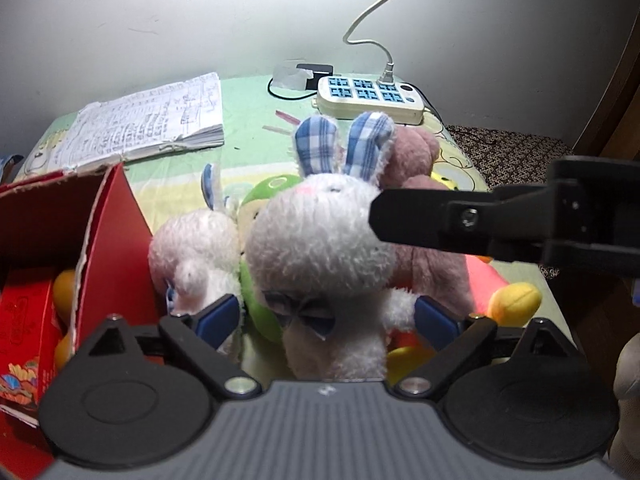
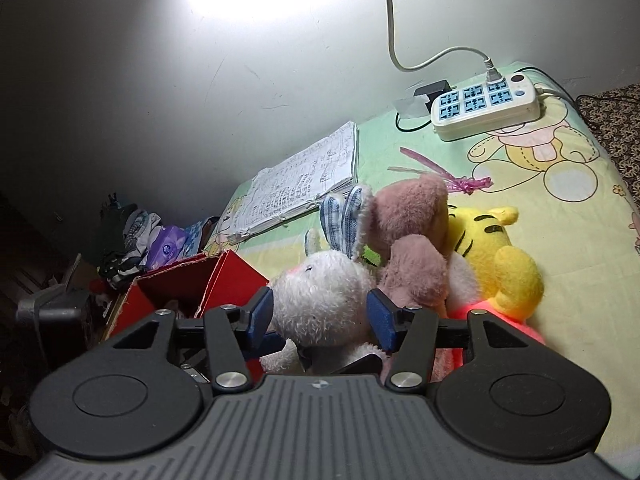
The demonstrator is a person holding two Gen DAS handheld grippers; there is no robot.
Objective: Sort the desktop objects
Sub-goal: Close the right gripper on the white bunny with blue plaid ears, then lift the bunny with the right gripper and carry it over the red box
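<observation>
A white rabbit plush (image 1: 320, 232) with blue plaid ears stands upright in a heap of soft toys on the green cartoon-print table cover (image 2: 560, 184). My left gripper (image 1: 327, 318) is open, its blue pads wide on either side of the rabbit's body. In the right wrist view the rabbit's head (image 2: 320, 292) sits between the blue pads of my right gripper (image 2: 321, 318), which press on its fur. A black finger (image 1: 412, 220) of the right gripper reaches the head from the right. An open red cardboard box (image 1: 108, 220) stands to the left.
Around the rabbit lie a second white plush (image 1: 192, 248), a green one (image 1: 276, 186), a pink one (image 2: 408, 216) and a yellow one (image 2: 496, 256). The box holds oranges and a red packet. At the back are a notebook (image 1: 148, 120) and a power strip (image 1: 368, 96).
</observation>
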